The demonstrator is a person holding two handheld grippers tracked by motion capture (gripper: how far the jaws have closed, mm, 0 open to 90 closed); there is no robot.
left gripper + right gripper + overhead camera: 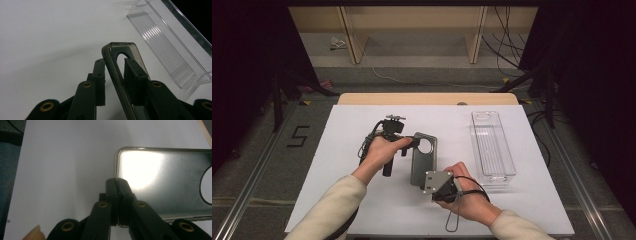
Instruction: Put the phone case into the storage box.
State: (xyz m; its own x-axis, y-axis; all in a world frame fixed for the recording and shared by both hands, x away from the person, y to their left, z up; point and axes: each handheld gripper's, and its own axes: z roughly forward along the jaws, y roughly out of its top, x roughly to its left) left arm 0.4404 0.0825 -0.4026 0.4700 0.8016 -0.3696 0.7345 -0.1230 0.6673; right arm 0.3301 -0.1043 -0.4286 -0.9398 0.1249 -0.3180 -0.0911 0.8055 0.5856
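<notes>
Table (362,210) – flat white matte sheet. Clear ribbed plastic tray (493,147) at right, long, rigid, empty. Phone case (423,159) mid-table – smoky translucent, thin, glossy, round camera hole.

Right gripper (117,185) clamped on case's near edge. Left gripper (117,75) part-open, astride far edge; contact unclear.

Risk: slick thin rim slipping out, case flexing or twisting if hands pull unevenly.

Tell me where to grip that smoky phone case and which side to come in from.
Take the phone case by its thin raised rim, coming in from an end, one jaw inside the shell and one outside. It is a shallow, flat shell, so the wall is likely the only part tongs can pinch. The right tongs pinch one end's rim; the left tongs straddle the camera-hole end.
</notes>
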